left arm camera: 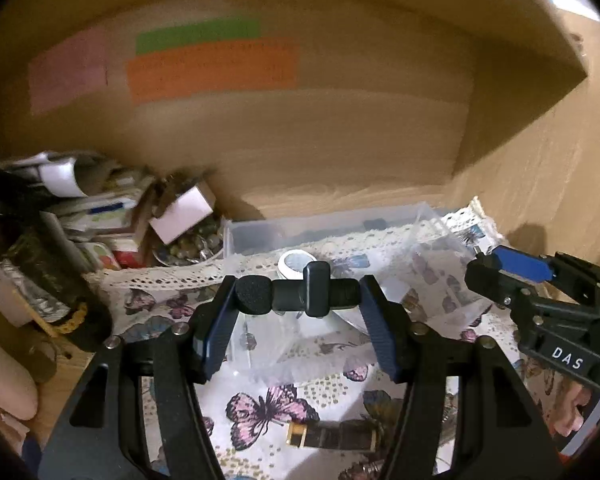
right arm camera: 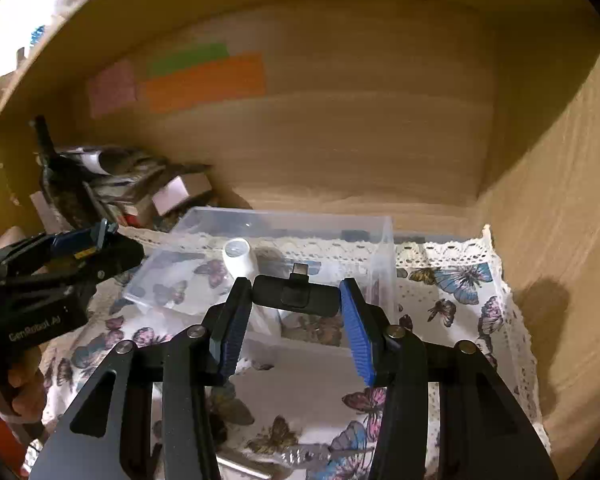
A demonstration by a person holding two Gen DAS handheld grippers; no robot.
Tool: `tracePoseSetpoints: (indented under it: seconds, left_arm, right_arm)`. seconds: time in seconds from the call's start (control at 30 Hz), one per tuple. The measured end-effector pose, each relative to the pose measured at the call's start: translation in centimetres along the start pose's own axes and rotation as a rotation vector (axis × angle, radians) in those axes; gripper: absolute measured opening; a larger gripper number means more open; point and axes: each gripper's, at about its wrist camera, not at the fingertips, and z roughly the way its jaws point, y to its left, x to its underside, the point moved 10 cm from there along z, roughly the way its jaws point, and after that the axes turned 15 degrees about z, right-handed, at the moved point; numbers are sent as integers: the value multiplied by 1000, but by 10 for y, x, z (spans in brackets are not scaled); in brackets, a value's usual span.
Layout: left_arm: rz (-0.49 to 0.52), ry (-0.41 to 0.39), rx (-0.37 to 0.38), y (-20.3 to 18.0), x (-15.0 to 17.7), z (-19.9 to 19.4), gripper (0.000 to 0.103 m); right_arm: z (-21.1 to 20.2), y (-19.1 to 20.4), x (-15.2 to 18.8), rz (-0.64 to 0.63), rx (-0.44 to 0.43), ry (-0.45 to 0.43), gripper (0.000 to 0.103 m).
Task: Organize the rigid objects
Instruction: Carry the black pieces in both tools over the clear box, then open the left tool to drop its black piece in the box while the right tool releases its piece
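Observation:
My left gripper [left arm camera: 299, 292] is shut on a black clip-on microphone [left arm camera: 316, 294]. It lies crosswise between the pads, with its foam tip against the left pad. My right gripper [right arm camera: 295, 296] is shut on a black receiver [right arm camera: 296, 298], whose small plug points up and away. Both hang above a clear plastic box [right arm camera: 284, 220] on a butterfly-print cloth [right arm camera: 460, 280]. A white cylinder [right arm camera: 238, 258] stands inside the box. In the left wrist view the right gripper [left arm camera: 484, 268] shows at the right edge. In the right wrist view the left gripper [right arm camera: 104, 236] shows at the left.
This is a wooden shelf compartment with coloured paper notes [left arm camera: 212, 68] on its back wall. Boxes, papers and a bowl of beads [left arm camera: 188, 244] crowd the back left corner. A watch with a gold buckle [left arm camera: 332, 436] and a metal tool [right arm camera: 300, 456] lie on the near cloth.

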Motion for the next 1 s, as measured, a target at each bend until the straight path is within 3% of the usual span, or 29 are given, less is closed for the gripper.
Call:
tracePoseSetpoints:
  seconds: [0.3, 0.57, 0.67, 0.83, 1.0]
  left_arm:
    - [29, 139, 77, -17, 19, 60, 60]
    - [40, 183, 86, -21, 24, 79, 60]
    - [34, 193, 86, -20, 24, 80, 62]
    - [36, 176, 52, -15, 18, 65, 77]
    - [34, 138, 22, -7, 10, 38, 84]
  right_arm:
    - [50, -8, 13, 6, 23, 115, 42]
    - [65, -7, 23, -1, 19, 165, 42]
    - [64, -6, 22, -7, 20, 157, 42]
    - [54, -1, 17, -41, 12, 124, 43]
    - [24, 0, 3, -45, 3, 37, 63]
